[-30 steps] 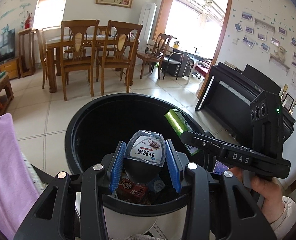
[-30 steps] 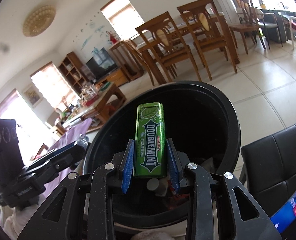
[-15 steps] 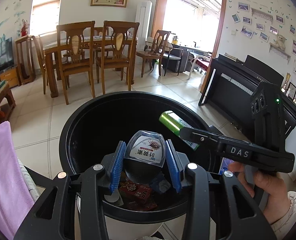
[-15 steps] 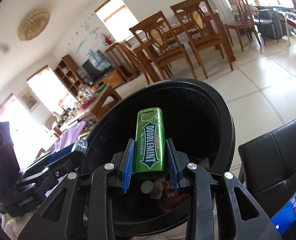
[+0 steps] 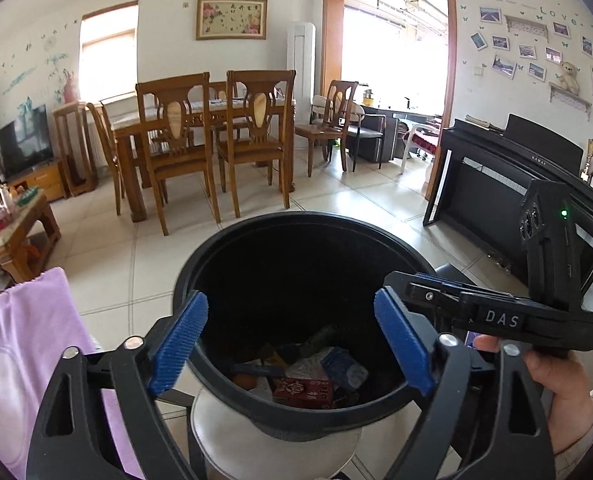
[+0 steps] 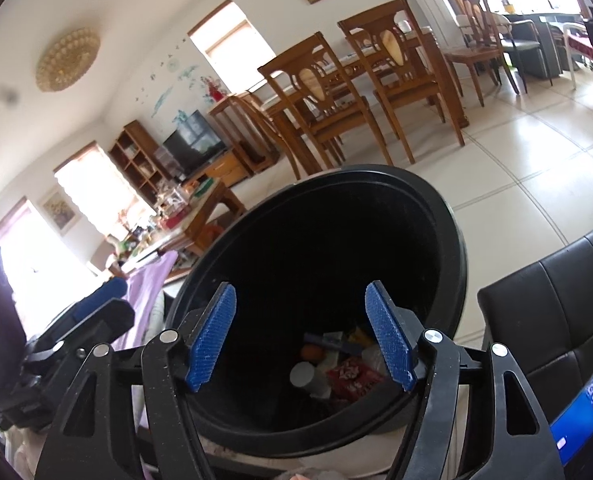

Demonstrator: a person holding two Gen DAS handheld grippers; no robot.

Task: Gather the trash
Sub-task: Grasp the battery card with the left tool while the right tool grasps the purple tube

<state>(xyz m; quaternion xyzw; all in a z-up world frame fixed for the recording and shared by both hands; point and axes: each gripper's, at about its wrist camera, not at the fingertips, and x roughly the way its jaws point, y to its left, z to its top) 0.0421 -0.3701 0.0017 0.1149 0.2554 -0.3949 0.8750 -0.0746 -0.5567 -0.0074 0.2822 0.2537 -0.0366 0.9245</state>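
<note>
A black round bin (image 5: 296, 218) (image 6: 376, 172) stands just ahead of both grippers. At its bottom lie several pieces of trash, among them a red packet (image 5: 302, 390) (image 6: 352, 376) and a grey round cap (image 6: 302, 376). My left gripper (image 5: 290, 320) hangs over the bin's near rim, its blue jaws opening wide with nothing between them. My right gripper (image 6: 300, 320) is over the same rim from the right side, its jaws also opening and empty. A hand (image 5: 556, 392) holds the right tool's body (image 5: 500, 320).
A purple cloth (image 5: 24, 360) drapes at the left of the bin. A black leather seat (image 6: 556, 300) and a blue-screened phone (image 6: 584, 412) are at the right. A black piano (image 5: 496, 184), wooden dining chairs (image 5: 200, 140) and a cluttered coffee table (image 5: 8, 220) stand farther off.
Both pairs of jaws have spread apart. The small labelled bottle has left the left jaws and the green gum pack has left the right jaws.
</note>
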